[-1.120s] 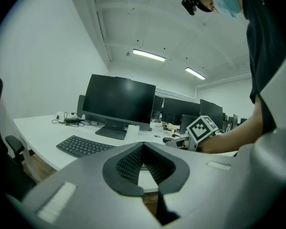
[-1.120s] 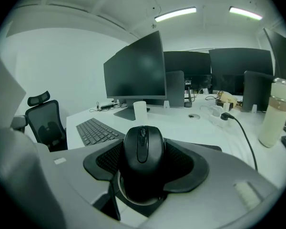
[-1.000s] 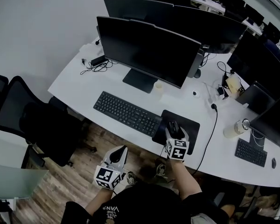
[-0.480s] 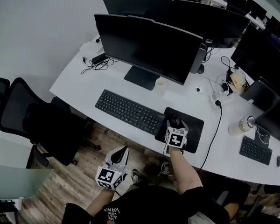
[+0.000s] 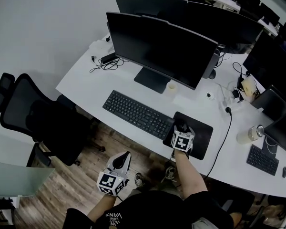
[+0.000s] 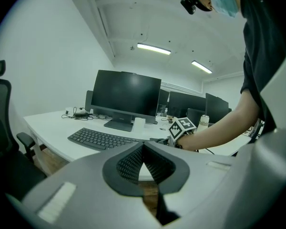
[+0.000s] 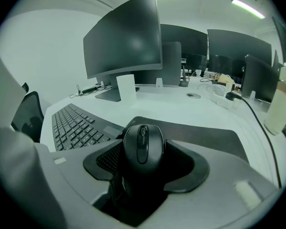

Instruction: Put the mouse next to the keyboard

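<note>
The left gripper (image 6: 144, 152) has its fingers pressed together, empty. The right gripper (image 7: 144, 162) clamps the rounded black plastic mouse (image 7: 143, 144) between its fingers, over the flat black mouse pad (image 7: 202, 135). The long black keyboard (image 7: 76, 125) lies just left of those fingers.

My right gripper (image 5: 182, 133) on the mouse (image 5: 181, 126), just right of the keyboard (image 5: 137, 114), my left gripper (image 5: 124, 157) well nearer me than the keyboard, over floor (image 5: 71, 187)
</note>
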`<control>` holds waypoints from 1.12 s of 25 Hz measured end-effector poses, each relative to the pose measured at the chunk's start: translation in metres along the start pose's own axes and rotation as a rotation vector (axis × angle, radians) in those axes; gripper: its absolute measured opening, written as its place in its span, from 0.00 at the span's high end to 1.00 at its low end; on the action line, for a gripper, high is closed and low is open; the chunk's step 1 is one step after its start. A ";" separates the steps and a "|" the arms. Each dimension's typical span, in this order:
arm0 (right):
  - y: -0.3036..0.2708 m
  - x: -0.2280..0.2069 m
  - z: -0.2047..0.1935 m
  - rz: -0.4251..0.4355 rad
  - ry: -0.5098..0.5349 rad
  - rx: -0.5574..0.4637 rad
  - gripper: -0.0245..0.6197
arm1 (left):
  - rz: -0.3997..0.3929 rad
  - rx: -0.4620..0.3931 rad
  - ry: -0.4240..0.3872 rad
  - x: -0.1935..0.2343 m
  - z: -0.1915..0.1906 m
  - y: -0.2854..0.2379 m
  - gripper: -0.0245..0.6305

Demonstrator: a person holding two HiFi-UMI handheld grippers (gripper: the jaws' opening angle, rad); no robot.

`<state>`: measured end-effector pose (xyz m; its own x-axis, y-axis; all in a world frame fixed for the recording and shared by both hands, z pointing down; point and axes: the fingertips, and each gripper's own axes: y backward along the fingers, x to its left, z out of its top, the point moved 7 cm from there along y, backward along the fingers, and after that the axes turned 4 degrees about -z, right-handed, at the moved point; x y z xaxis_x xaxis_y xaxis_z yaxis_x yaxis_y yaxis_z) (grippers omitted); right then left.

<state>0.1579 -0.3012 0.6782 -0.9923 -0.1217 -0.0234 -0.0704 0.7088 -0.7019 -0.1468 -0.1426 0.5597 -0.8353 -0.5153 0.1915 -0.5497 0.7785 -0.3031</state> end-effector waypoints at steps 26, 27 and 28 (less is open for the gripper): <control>0.065 -0.022 -0.008 0.066 -0.101 -0.174 0.52 | -0.072 -0.025 -0.036 0.003 0.003 0.016 0.96; 0.073 -0.021 -0.008 0.073 -0.105 -0.186 0.52 | -0.077 -0.027 -0.038 0.003 0.003 0.017 0.96; 0.081 -0.019 -0.007 0.081 -0.108 -0.200 0.53 | -0.083 -0.031 -0.041 0.004 0.004 0.018 0.96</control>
<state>0.1701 -0.2367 0.6267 -0.9796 -0.1249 -0.1572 -0.0207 0.8414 -0.5400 -0.1601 -0.1317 0.5512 -0.7861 -0.5923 0.1767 -0.6177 0.7426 -0.2590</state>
